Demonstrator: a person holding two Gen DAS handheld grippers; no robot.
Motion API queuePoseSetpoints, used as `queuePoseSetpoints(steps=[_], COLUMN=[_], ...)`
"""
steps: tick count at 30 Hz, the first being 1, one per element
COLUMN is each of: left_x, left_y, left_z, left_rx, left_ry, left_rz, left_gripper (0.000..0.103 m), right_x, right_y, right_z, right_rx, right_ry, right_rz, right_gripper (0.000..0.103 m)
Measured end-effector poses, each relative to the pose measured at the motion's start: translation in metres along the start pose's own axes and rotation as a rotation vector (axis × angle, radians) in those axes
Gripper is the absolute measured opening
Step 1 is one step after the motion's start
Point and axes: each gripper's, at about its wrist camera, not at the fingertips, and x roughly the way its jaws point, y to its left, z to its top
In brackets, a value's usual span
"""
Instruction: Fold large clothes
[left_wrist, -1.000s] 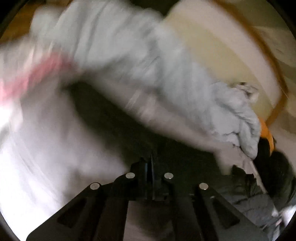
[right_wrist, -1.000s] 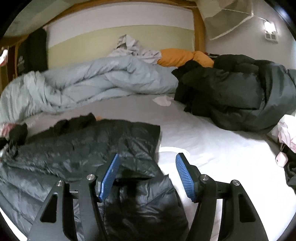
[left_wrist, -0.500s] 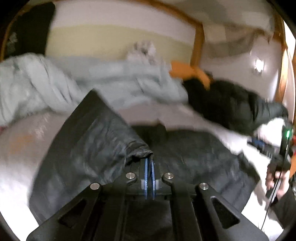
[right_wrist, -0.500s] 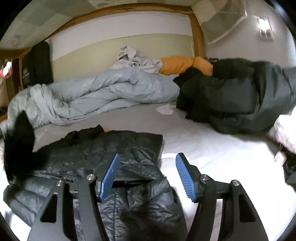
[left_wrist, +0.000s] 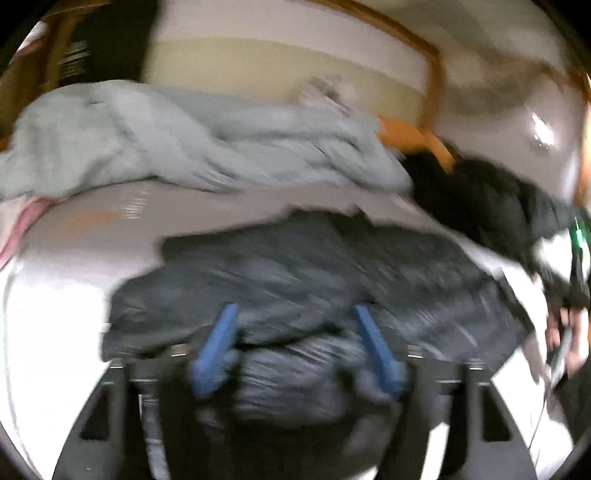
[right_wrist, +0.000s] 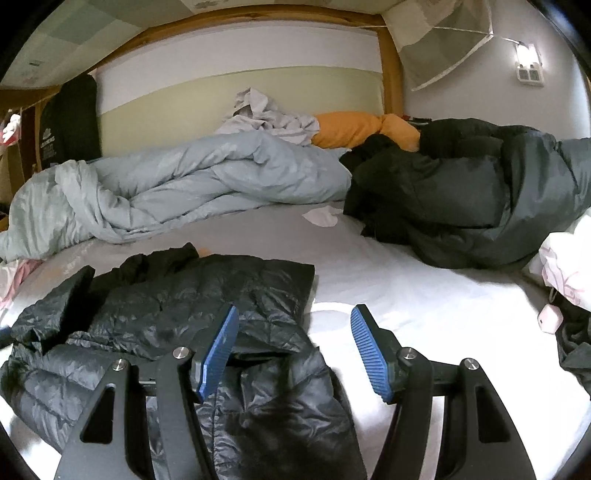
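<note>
Lying spread on the white bed sheet (right_wrist: 424, 295), black puffer jacket (right_wrist: 177, 317), sleeve folded across the body, slippery quilted shell likely sliding back open once let go. Left tool (left_wrist: 295, 343) opening just above the jacket's near edge, jaws wide, fabric bulging between but unpinched, view blurred. Right tool (right_wrist: 291, 347) hovering released, angled downward over the jacket's right edge, gripping nothing.

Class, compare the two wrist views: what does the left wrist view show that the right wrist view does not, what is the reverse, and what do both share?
Only the left wrist view: the person's hand at the right edge, and the left hand-held gripper, its jaws opening over the jacket.

Only the right wrist view: the white wall socket, a small pink object, and the right hand-held gripper, open.

Both: the black puffer jacket, grey-blue duvet, orange pillow.
</note>
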Motion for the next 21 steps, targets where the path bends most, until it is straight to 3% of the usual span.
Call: queuePoseSetpoints(steps=[1, 7, 9, 12, 14, 15, 16, 19, 21], left_x=[-0.002, 0.012, 0.021, 0.035, 0.042, 0.043, 0.046, 0.033, 0.023], left_y=[0.018, 0.107, 0.127, 0.148, 0.149, 0.147, 0.14, 0.11, 0.086], left_z=[0.003, 0.002, -0.005, -0.02, -0.025, -0.024, -0.022, -0.009, 0.005], left_rx=[-0.065, -0.347, -0.441, -0.579, -0.601, -0.585, -0.546, -0.402, -0.333], left_ry=[-0.015, 0.031, 0.068, 0.102, 0.091, 0.093, 0.098, 0.032, -0.022], left_rz=[0.022, 0.106, 0.098, 0.025, -0.03, -0.059, -0.085, -0.053, -0.084], left_gripper=[0.087, 0.089, 0.089, 0.087, 0.068, 0.036, 0.018, 0.015, 0.015], right_x=[0.001, 0.003, 0.005, 0.006, 0.004, 0.002, 0.001, -0.003, -0.005], right_y=[0.001, 0.007, 0.01, 0.015, 0.017, 0.018, 0.019, 0.018, 0.014], right_z=[0.0, -0.003, -0.004, -0.005, -0.005, -0.005, -0.005, -0.002, 0.001], right_rx=[-0.001, -0.021, -0.032, -0.05, -0.06, -0.067, -0.072, -0.071, -0.05], right_ry=[0.004, 0.01, 0.014, 0.019, 0.015, 0.011, 0.007, -0.009, -0.012], right_rz=[-0.001, -0.004, -0.001, 0.008, 0.012, 0.014, 0.013, 0.012, 0.021], right_gripper=[0.065, 0.065, 0.065, 0.065, 0.065, 0.065, 0.065, 0.065, 0.065])
